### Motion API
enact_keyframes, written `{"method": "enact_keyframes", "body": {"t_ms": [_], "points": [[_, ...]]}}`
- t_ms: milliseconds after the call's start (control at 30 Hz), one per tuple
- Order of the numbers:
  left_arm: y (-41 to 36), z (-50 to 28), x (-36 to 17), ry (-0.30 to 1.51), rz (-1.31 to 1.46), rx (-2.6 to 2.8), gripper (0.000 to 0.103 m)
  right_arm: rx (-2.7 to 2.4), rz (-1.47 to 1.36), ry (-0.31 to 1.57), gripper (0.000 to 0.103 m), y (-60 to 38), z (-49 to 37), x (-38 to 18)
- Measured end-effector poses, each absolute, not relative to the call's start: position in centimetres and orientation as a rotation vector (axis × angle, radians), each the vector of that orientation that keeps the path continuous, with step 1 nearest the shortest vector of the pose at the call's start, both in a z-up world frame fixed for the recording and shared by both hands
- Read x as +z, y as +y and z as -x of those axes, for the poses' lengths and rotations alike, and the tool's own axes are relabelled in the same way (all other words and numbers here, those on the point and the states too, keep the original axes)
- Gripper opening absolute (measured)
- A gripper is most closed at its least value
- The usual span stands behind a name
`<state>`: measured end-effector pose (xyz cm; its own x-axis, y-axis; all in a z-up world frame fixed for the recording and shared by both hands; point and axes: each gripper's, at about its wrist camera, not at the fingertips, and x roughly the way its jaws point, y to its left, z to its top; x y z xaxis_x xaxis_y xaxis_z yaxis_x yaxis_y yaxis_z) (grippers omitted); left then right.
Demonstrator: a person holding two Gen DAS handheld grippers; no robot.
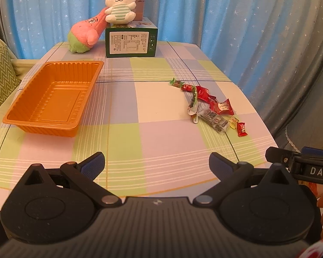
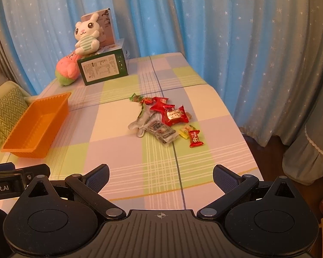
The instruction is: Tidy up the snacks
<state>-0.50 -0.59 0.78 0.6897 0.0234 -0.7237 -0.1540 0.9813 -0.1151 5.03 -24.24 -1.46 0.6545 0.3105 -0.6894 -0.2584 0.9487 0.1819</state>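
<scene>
Orange tray (image 1: pixel 51 99): sitting empty on the left of the desk (image 1: pixel 161 133), long axis running from near edge toward the curtains.
Snack packets (image 2: pixel 163 118): lying in a loose string on the desk's right half, string running near-right to far-left, well apart from the tray.
Left hand-held gripper (image 1: pixel 157 163): hovering over the near edge, jaws spread wide, gripping nothing.
Right hand-held gripper (image 2: pixel 161 176): likewise spread wide, carrying nothing.

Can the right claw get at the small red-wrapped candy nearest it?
Probably yes. The right claw is open and empty, bare checked tablecloth lies ahead, and the small red-wrapped candy sits at the pile's near edge.
</scene>
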Motion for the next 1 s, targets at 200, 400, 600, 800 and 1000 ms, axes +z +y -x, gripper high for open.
{"method": "enact_keyframes", "body": {"t_ms": [200,400,600,800,1000], "points": [[-0.62,0.45,0.79,0.806,0.174,0.096,0.102,0.322,-0.068,0.798,0.102,-24.25,-4.98,-1.49],[-0.65,0.4,0.77,0.806,0.174,0.095,0.102,0.32,-0.066,0.8,0.102,-24.34,-4.94,-1.47],[-0.79,0.34,0.82,0.805,0.173,0.094,0.102,0.319,-0.066,0.801,0.102,-24.36,-4.98,-1.41],[-0.81,0.27,0.85,0.807,0.174,0.093,0.102,0.318,-0.066,0.802,0.102,-24.38,-4.93,-1.44],[-0.91,0.24,0.85,0.808,0.173,0.092,0.102,0.317,-0.066,0.803,0.102,-24.47,-4.94,-1.52]]}}
